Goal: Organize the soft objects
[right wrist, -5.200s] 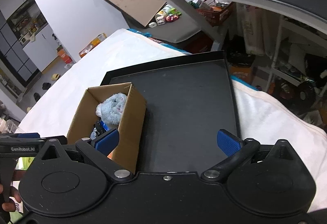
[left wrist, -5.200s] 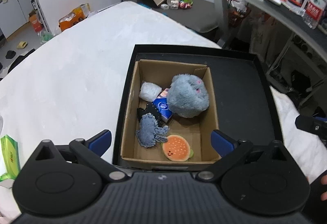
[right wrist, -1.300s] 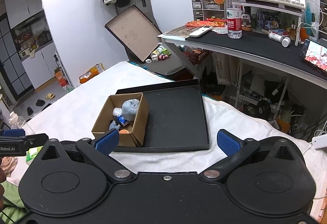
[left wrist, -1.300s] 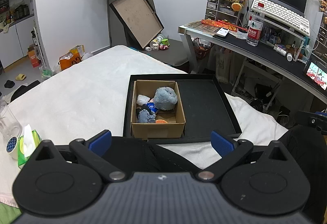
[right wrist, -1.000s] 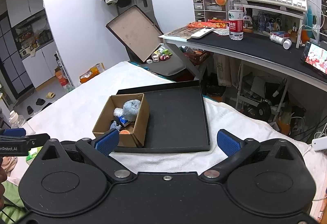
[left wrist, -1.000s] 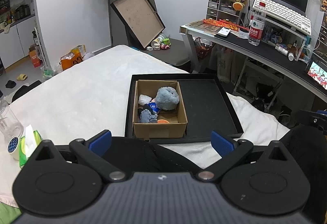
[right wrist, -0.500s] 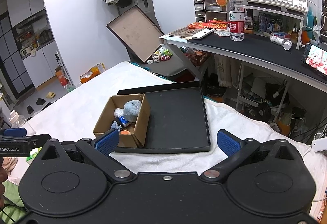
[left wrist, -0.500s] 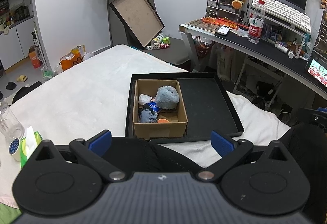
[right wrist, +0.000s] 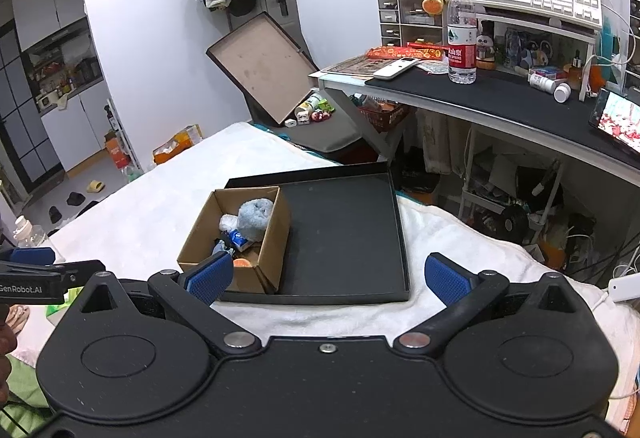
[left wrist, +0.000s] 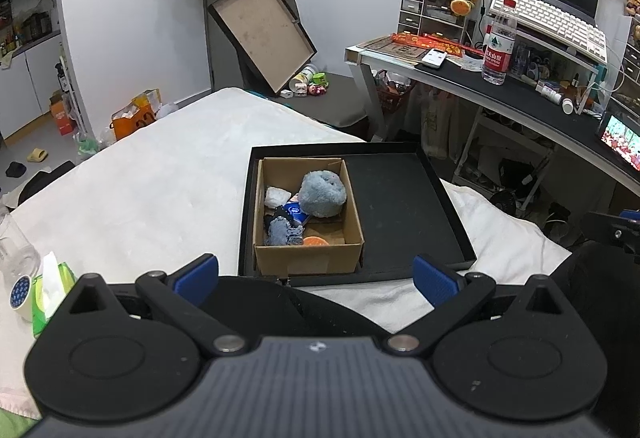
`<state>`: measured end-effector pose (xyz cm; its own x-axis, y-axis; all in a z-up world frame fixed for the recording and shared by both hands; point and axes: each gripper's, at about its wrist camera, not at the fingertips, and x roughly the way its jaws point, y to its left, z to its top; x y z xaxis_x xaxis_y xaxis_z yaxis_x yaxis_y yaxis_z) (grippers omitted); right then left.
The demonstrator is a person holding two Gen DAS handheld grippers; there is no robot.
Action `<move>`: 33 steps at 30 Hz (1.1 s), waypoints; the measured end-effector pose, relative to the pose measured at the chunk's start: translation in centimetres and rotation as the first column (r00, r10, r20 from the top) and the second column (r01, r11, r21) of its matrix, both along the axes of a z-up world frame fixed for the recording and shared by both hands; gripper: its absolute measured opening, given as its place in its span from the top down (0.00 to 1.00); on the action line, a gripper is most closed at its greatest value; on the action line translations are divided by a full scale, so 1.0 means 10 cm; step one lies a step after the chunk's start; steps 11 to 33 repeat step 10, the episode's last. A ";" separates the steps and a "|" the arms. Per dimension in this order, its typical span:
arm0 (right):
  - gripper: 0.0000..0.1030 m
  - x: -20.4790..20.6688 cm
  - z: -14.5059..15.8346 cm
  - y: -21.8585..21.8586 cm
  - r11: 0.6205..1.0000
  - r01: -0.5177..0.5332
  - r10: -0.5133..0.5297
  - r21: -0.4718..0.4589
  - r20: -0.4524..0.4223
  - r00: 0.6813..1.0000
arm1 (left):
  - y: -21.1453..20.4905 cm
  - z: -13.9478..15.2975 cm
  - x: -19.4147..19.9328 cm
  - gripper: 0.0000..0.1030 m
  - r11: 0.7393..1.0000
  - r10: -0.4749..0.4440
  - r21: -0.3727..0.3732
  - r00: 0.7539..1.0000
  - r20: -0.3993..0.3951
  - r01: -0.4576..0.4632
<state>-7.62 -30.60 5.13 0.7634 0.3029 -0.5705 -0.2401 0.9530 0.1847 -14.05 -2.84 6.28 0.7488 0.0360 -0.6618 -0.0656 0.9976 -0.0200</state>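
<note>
Both tongs spread, empty; cardboard box (left wrist: 308,258) of soft toys (left wrist: 322,194) well ahead, apart.

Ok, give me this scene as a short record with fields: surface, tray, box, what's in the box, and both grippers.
surface: white bed cover
tray: shallow black rectangular tray on the cover, right half bare
box: open brown cardboard box in the tray's left half
contents: fluffy blue-grey plush ball, white soft bundle, small denim-blue plush, orange burger toy
left gripper: open, holding nothing
right gripper: open, holding nothing
</note>
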 end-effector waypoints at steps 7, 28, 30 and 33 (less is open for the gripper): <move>0.00 0.12 -0.01 0.05 1.000 0.021 -0.021 0.006 0.006 1.000 | 0.03 -0.03 0.12 0.01 1.000 -0.019 -0.011 1.000 -0.004 0.019; 0.00 0.19 -0.02 0.11 1.000 0.024 -0.024 -0.004 0.024 0.999 | 0.09 -0.04 0.19 0.01 1.000 -0.017 -0.012 1.000 0.001 0.017; 0.00 0.19 -0.02 0.11 1.000 0.024 -0.024 -0.004 0.024 0.999 | 0.09 -0.04 0.19 0.01 1.000 -0.017 -0.012 1.000 0.001 0.017; 0.00 0.19 -0.02 0.11 1.000 0.024 -0.024 -0.004 0.024 0.999 | 0.09 -0.04 0.19 0.01 1.000 -0.017 -0.012 1.000 0.001 0.017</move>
